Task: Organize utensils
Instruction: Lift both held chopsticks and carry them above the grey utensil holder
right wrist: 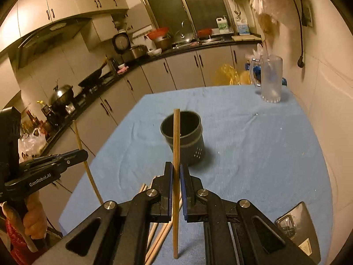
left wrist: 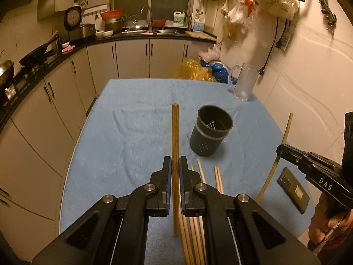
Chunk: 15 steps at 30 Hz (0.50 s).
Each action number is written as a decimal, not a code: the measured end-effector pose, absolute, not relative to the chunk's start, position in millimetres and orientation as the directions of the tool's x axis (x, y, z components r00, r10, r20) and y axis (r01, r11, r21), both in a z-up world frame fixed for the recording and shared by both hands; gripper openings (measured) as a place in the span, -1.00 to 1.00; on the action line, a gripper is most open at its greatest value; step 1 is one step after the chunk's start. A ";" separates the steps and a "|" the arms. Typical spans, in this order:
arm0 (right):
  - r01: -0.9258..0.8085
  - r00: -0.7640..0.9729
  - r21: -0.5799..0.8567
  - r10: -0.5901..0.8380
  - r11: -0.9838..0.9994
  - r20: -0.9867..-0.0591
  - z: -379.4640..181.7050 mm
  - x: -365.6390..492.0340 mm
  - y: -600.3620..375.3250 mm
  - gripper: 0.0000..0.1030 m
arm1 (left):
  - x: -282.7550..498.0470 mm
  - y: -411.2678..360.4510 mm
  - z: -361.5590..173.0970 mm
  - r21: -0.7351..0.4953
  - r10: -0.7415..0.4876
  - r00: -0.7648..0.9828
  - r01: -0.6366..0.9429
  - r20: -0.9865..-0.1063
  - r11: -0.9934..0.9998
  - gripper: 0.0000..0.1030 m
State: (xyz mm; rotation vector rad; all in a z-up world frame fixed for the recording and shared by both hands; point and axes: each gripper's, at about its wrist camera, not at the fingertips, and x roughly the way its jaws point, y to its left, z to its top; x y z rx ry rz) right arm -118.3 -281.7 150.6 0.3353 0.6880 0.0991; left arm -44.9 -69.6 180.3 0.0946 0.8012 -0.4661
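In the left wrist view my left gripper (left wrist: 175,161) is shut on a wooden chopstick (left wrist: 175,132) that stands upright above the blue cloth. The dark perforated utensil holder (left wrist: 210,130) stands ahead and to the right, with nothing in it. Several loose chopsticks (left wrist: 218,177) lie on the cloth below the jaws. My right gripper (left wrist: 281,150) comes in from the right, holding its own chopstick (left wrist: 286,130). In the right wrist view my right gripper (right wrist: 175,172) is shut on that chopstick (right wrist: 176,132), in line with the holder (right wrist: 187,145). My left gripper (right wrist: 85,153) shows at the left.
A glass mug (left wrist: 243,81) stands at the far right corner of the blue-covered table (left wrist: 132,121). A phone (left wrist: 293,190) lies near the right edge. Plastic bags sit behind the table. Kitchen counters with pans run along the left and back.
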 end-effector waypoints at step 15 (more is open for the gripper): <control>0.005 0.851 0.382 0.197 0.924 -0.487 199.9 -115.2 -299.1 -0.87 | -28.6 -87.1 233.7 -0.098 -0.406 0.645 0.458 -0.648 0.884 -0.88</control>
